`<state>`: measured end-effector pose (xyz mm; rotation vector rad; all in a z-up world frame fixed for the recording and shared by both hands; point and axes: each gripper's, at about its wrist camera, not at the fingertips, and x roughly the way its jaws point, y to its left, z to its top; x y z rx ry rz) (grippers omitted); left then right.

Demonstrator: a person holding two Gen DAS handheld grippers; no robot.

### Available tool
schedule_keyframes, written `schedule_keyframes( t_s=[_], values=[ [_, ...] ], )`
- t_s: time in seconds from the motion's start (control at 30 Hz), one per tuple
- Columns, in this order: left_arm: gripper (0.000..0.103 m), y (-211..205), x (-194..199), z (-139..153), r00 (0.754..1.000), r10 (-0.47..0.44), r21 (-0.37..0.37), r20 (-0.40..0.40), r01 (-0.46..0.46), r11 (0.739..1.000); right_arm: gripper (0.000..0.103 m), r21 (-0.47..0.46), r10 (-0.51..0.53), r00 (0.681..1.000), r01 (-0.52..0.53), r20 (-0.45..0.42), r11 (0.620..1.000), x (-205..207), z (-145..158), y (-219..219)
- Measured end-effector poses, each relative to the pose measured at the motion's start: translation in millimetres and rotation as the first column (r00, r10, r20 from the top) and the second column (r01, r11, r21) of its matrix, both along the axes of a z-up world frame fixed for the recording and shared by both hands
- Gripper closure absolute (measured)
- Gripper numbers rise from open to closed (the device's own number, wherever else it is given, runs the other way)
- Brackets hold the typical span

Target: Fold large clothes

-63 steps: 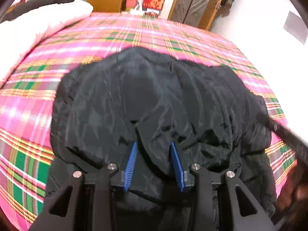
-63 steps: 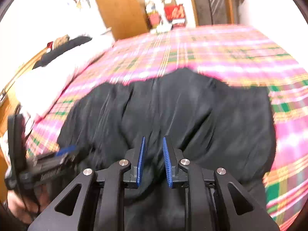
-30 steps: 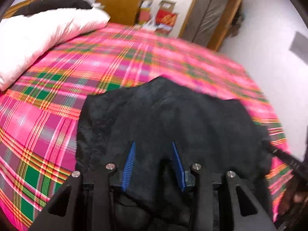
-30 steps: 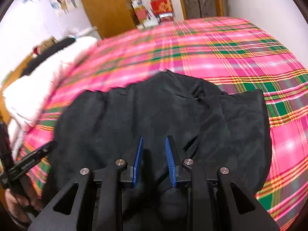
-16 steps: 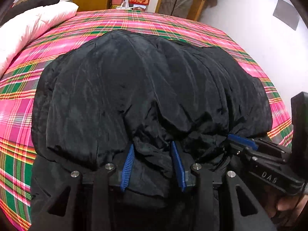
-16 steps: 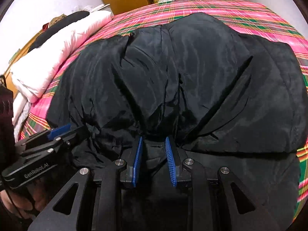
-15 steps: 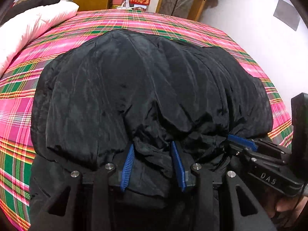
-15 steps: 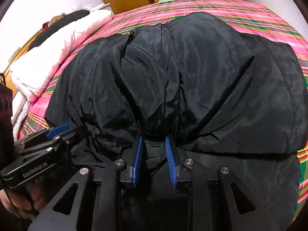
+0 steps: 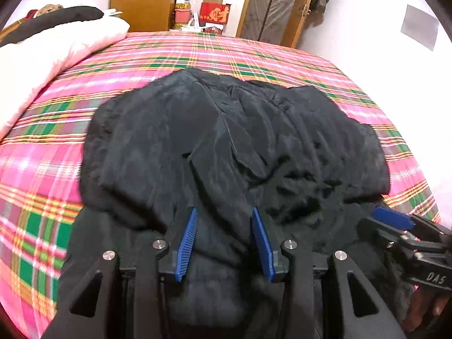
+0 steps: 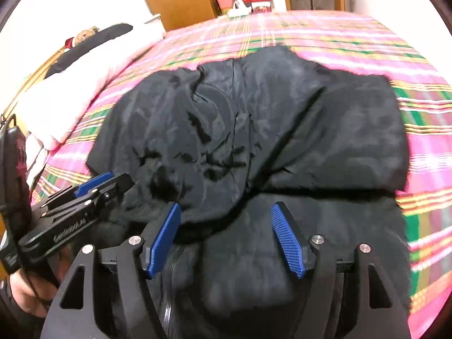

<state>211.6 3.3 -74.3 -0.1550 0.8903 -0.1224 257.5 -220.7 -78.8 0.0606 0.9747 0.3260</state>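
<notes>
A large black jacket (image 9: 226, 130) lies on the pink plaid bed cover (image 9: 226, 53), with one half doubled over the other. The folded edge runs across just ahead of both grippers. My left gripper (image 9: 224, 212) is shut on a bunch of the jacket's top layer, which fills the space between its blue pads. The jaws of my right gripper (image 10: 226, 207) are opening; they stand wide over the jacket (image 10: 254, 113) and the pads do not press on it. Each gripper shows in the other's view: the right gripper (image 9: 395, 223) at the right edge, the left gripper (image 10: 96, 186) at the left.
A white pillow (image 9: 56, 53) with a dark garment on it lies along the bed's left side. Beyond the bed stand a wooden wardrobe (image 9: 141, 0), a red box (image 9: 214, 14) and a door (image 9: 274, 5). A white wall borders the bed's right side.
The right jaws, shut on the fabric half a second ago, have spread apart and let it go. Both views now show more of the bed beyond the jacket. The left grip is unchanged.
</notes>
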Motion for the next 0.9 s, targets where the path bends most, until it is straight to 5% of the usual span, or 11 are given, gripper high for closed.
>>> schedule_keyframes(
  t_s=[0.2, 0.5, 0.9],
  values=[
    [0.061, -0.4, -69.3, 25.4, 1.000, 0.008, 0.014, 0.019, -0.009, 1.000, 0.035, 0.007, -0.017, 0.997, 0.017, 0.071, 1.000, -66.7, 29.6, -24.7],
    [0.061, -6.9, -147.7, 52.3, 1.000, 0.008, 0.056, 0.029, -0.009, 0.998, 0.035, 0.038, -0.061, 0.997, 0.059, 0.048, 0.998, -146.5, 32.6, -59.1],
    [0.061, -20.7, -206.7, 63.0, 0.999, 0.024, 0.045, 0.038, -0.026, 0.999, 0.035, 0.030, -0.085, 0.996, 0.084, 0.032, 0.996, -197.5, 28.6, -85.1]
  ],
)
